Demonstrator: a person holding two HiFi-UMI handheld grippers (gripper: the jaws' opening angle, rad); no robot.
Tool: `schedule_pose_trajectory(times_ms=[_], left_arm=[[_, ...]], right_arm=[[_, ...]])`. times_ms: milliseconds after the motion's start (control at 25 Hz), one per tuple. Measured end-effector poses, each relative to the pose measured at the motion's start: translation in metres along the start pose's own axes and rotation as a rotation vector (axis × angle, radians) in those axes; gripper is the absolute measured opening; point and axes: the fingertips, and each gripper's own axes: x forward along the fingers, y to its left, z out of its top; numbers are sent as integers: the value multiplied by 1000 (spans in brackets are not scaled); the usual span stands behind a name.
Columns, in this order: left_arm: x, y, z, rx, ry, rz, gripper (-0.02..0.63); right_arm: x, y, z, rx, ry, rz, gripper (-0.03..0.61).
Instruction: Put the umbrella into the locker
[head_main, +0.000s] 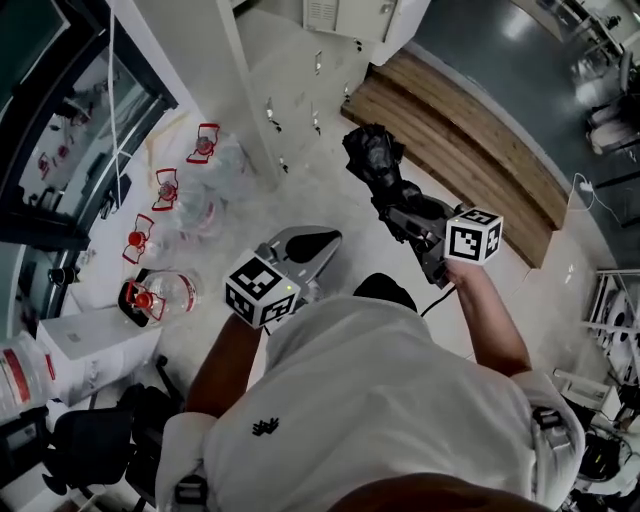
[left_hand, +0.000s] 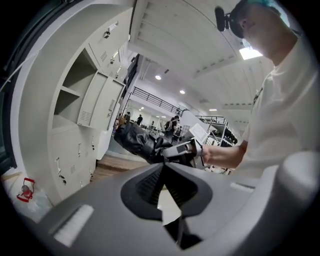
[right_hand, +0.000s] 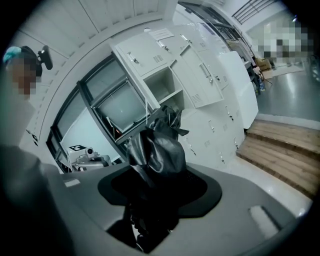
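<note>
Clamping black umbrella (right_hand: 157, 145), right tongs (right_hand: 156, 182) wide; left tongs (left_hand: 163, 167) closed, empty.

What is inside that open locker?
The open locker shows only a bare shelf and walls. In the right gripper view the black umbrella covers its lower edge.

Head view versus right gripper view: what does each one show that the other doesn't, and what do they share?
Only the head view: clear water jugs with red handles, seen from above at the left.

Only the right gripper view: the inside of an open compartment, straight ahead past the jaws.

Both: the black umbrella clamped in the right gripper, the white lockers, and the wooden steps beside them.
</note>
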Motion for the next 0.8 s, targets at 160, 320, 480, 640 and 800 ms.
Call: schedule_pose_trajectory(times_ms=[160, 320, 480, 640, 800], left_arm=[[7, 48, 32, -36, -25, 26, 54], [22, 64, 34, -39, -46, 54, 54], [52, 93, 49, -17, -44, 126, 54], [82, 140, 89, -38, -74, 203, 54], [106, 172, 110, -44, -95, 274, 54]], right_arm=[[45, -20, 55, -27, 37, 12, 221], [68, -37, 76, -73, 30, 61, 221], [99, -62, 109, -143, 58, 116, 221], [142, -94, 159, -216, 130, 162, 221], [180, -117, 193, -294, 179, 202, 221]])
